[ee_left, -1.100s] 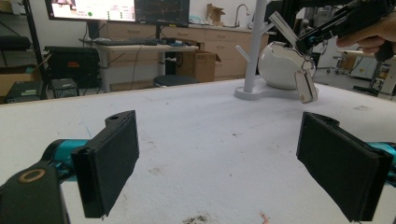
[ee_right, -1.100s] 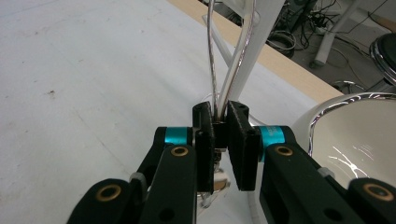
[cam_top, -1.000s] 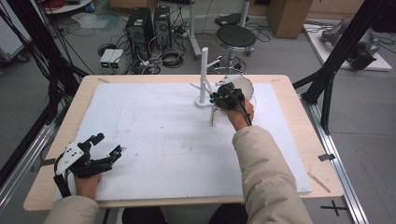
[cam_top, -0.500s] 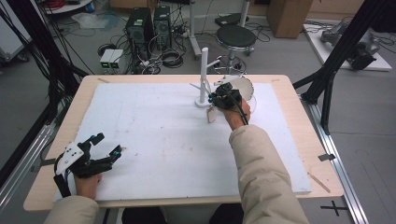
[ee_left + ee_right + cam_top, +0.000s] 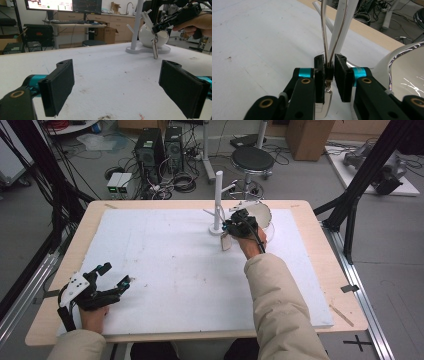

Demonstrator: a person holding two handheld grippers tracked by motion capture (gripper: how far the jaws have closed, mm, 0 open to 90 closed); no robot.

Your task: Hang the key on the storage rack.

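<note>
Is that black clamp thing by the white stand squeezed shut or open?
Shut. The right hand-held gripper has its jaws pinched on a thin metal loop, with a silvery tag dangling below.

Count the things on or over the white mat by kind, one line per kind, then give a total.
Grippers: 2 (left gripper, right gripper)
White peg stand: 1
White bowl: 1
Metal tag on a wire loop: 1
Total: 5

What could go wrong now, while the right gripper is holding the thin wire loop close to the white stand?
1. The right gripper pinches only the thin wire loop, so the loop may slip out and its metal tag may drop.
2. The loop is right beside the white stand and its pegs; it could snag or tip the stand.
3. The white bowl is close behind the hand, so a wide move may knock it.
</note>
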